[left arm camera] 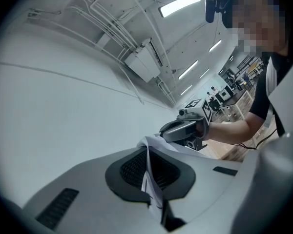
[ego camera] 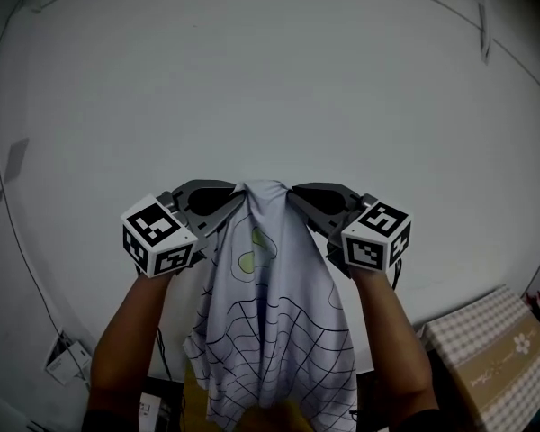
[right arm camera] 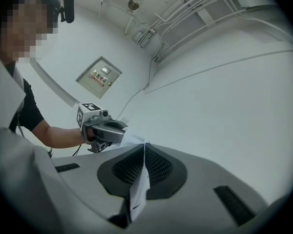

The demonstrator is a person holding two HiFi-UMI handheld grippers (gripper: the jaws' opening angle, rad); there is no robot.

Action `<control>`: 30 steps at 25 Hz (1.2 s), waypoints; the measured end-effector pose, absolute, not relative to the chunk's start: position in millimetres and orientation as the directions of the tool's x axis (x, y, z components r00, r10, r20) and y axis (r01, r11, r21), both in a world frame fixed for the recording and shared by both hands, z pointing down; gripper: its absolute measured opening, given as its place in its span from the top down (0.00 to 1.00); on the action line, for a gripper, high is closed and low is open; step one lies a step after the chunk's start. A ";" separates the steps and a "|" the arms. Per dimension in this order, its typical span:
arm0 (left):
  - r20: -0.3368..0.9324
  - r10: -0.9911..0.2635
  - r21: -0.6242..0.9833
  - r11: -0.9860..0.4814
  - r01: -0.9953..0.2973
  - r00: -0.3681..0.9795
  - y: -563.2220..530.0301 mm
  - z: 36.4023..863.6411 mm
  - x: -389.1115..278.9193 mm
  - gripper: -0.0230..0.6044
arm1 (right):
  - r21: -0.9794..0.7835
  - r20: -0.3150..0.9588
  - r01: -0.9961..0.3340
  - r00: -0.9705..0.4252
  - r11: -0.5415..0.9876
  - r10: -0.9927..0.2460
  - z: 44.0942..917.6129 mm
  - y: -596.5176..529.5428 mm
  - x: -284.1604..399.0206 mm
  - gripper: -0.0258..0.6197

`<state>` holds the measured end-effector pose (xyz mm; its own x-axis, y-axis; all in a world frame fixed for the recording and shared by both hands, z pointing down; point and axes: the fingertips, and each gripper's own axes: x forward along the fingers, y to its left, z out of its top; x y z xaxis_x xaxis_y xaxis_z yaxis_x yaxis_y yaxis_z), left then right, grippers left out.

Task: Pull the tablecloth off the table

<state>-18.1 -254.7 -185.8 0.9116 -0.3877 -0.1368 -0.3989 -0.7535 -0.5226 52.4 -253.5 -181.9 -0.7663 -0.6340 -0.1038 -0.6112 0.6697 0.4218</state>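
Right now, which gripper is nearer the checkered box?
Right. The right gripper is up-left of the checkered box; the left gripper is farther left, beyond the hanging tablecloth that both clamp.

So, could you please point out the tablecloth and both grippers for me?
tablecloth (ego camera: 270, 322), head view, middle of the hanging patterned fabric.
left gripper (ego camera: 234, 196), head view, between its tips, clamped on the tablecloth.
right gripper (ego camera: 299, 196), head view, between its tips, clamped on the tablecloth.
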 end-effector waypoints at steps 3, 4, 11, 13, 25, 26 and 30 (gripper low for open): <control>-0.121 -0.393 -0.535 -0.748 -0.393 0.912 -252.3 -191.5 -18.8 0.94 | 0.409 -0.106 -0.614 -0.767 0.675 -0.633 -189.8 -256.5 51.9 0.93; -0.117 -0.393 -0.540 -0.746 -0.391 0.912 -250.3 -191.0 -18.3 0.94 | 0.413 -0.104 -0.615 -0.764 0.671 -0.636 -190.0 -255.9 52.2 0.93; -0.152 -0.362 -0.513 -0.766 -0.386 0.920 -245.0 -194.0 -18.5 0.94 | 0.426 -0.117 -0.617 -0.763 0.662 -0.636 -192.4 -250.7 50.4 0.93; -0.153 -0.358 -0.511 -0.769 -0.384 0.921 -245.8 -194.3 -17.9 0.94 | 0.409 -0.122 -0.617 -0.767 0.672 -0.630 -192.3 -251.8 50.3 0.93; -0.204 -0.328 -0.542 -0.746 -0.386 0.922 -224.0 -210.9 -21.2 0.94 | 0.400 -0.173 -0.608 -0.785 0.686 -0.595 -209.7 -237.7 40.2 0.93; -0.203 -0.330 -0.547 -0.743 -0.386 0.922 -222.7 -211.7 -21.6 0.94 | 0.405 -0.174 -0.606 -0.786 0.685 -0.593 -210.5 -236.7 38.5 0.93; -0.200 -0.342 -0.558 -0.731 -0.394 0.918 -215.9 -216.8 -20.4 0.94 | 0.419 -0.182 -0.599 -0.792 0.682 -0.583 -214.2 -231.2 34.2 0.93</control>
<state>-20.4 -215.9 -216.8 0.9181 -0.3422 -0.1999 -0.3938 -0.7306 -0.5578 34.2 -231.2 -214.2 -0.7919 -0.5827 -0.1823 -0.5987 0.6825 0.4193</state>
